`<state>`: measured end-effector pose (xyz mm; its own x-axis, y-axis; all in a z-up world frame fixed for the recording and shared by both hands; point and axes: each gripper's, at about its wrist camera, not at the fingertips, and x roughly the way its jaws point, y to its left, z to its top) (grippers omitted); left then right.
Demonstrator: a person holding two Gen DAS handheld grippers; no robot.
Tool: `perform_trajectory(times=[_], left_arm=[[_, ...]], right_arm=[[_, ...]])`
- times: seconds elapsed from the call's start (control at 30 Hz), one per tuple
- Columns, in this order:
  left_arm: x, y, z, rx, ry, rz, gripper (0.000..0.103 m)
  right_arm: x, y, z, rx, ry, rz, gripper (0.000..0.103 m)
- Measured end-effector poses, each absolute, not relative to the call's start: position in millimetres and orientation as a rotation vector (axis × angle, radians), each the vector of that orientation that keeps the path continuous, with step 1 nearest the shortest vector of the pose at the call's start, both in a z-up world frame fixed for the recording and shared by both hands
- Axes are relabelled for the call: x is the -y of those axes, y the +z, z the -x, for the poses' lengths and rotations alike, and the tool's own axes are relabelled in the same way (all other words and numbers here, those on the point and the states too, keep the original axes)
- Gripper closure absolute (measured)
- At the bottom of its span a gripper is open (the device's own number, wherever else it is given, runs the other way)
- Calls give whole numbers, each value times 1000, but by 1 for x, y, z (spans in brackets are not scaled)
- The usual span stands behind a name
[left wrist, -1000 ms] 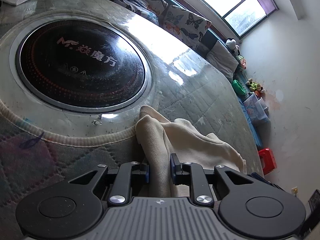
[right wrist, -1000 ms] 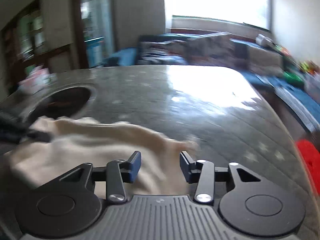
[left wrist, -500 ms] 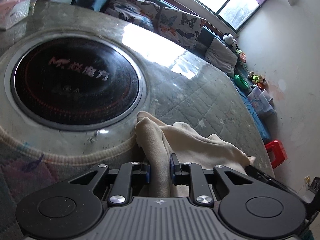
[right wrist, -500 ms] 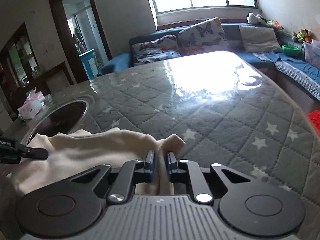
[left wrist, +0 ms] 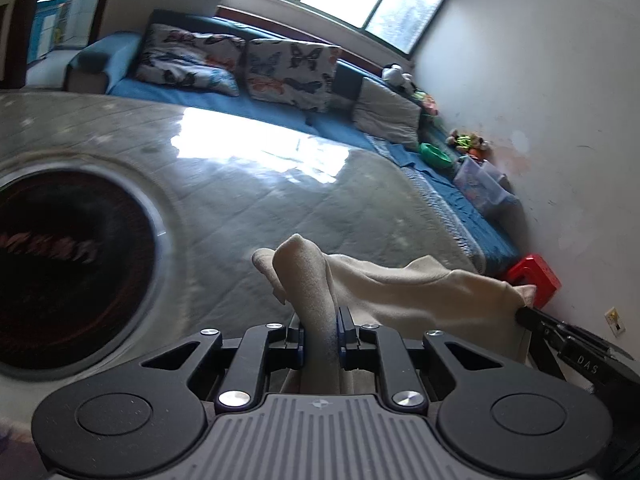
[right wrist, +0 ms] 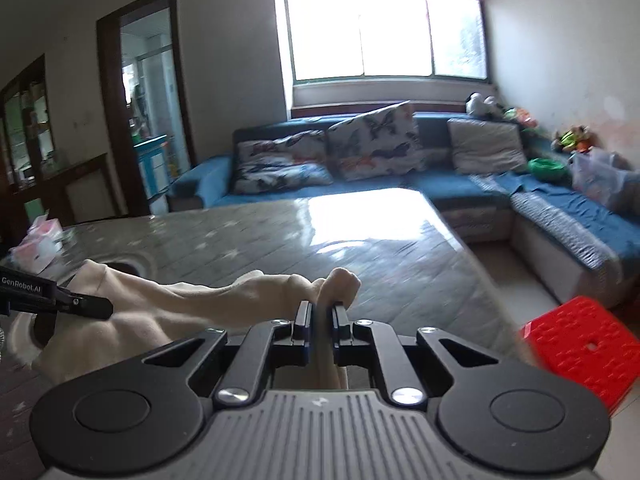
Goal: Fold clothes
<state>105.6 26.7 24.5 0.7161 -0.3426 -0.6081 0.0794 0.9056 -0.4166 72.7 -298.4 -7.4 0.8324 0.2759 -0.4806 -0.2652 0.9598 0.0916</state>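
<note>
A cream garment (left wrist: 400, 292) hangs stretched between my two grippers above the grey quilted table (left wrist: 280, 200). My left gripper (left wrist: 320, 330) is shut on one corner of it; the cloth bunches up past the fingertips. My right gripper (right wrist: 319, 322) is shut on the other corner of the cream garment (right wrist: 180, 312). The right gripper also shows at the right edge of the left wrist view (left wrist: 528, 316), pinching the cloth. The left gripper shows at the left of the right wrist view (right wrist: 104, 308).
A round black induction plate (left wrist: 60, 264) is set in the table at the left. A blue sofa (right wrist: 400, 176) with butterfly cushions lies behind the table. A red stool (right wrist: 580, 344) stands on the floor at the right. A tissue box (right wrist: 36, 244) sits at the table's far left.
Both grippers have lifted with the garment, raising it off the table. The right gripper went from open to shut on its corner. The views tilted up toward the sofa and window.
</note>
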Motion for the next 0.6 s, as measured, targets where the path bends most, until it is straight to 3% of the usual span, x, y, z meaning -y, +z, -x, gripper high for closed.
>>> perform_trajectory(times=[0.37,0.47,0.53,0.6], left_arm=[[30,15,-148,-779,-321,314,86],[38,4,-157,-821,-307,285,82],[40,-2,-160,-837,-279,261,73],[36,-6,-160,-840,-271,250,70]], right_arm=[[339,2,-96,-490,149,19,95],[348,-16,-109,-536,93,16,94],[353,-32,-118,-577,52,16,93],[357,-42,-121,-608,33,7,93]])
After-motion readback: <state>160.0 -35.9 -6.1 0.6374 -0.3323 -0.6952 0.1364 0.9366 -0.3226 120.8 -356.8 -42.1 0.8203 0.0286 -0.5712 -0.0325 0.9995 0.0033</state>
